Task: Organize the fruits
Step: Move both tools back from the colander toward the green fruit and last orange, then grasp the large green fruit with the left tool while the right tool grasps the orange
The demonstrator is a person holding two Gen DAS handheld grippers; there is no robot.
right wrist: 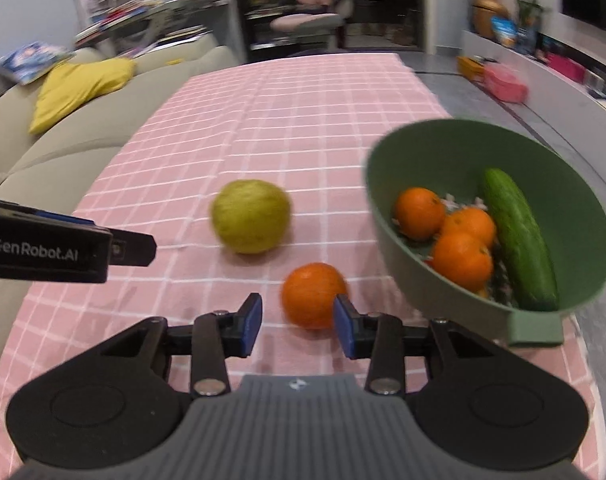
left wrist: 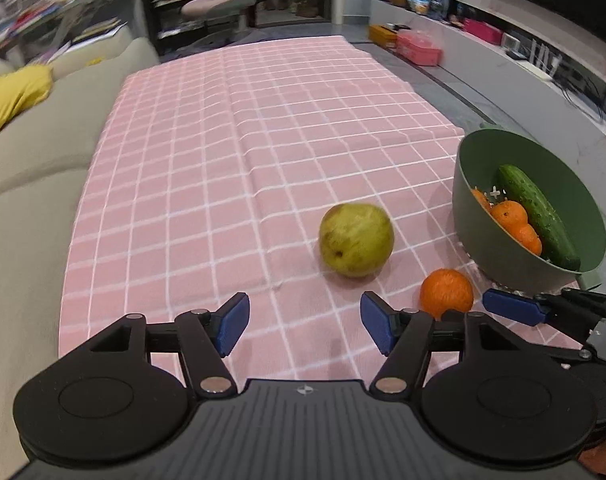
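Oranges [right wrist: 461, 260]: three bowled, one loose [right wrist: 313, 294].

cloth [left wrist: 243, 140]: bare beyond | blockers: pear [left wrist: 356, 240], orange [right wrist: 313, 295], bowl [right wrist: 443, 140] at right

Left gripper [left wrist: 304, 326] level, pointing forward, jaws spread wide, nothing between the blue pads [left wrist: 233, 322]. Both linkage arms splayed outward from the grey ribbed body.

Right gripper [right wrist: 298, 326] also level, jaws parted but narrower than the left, pads [right wrist: 250, 326] apart and empty. It sits just to the right of the left gripper and slightly ahead; in the left wrist view its blue fingertip [left wrist: 511, 306] and black linkage enter from the right edge. In the right wrist view the left gripper's black side, marked GenRobot.AI, enters from the left edge, probably a bit higher, though blur makes that unsure.
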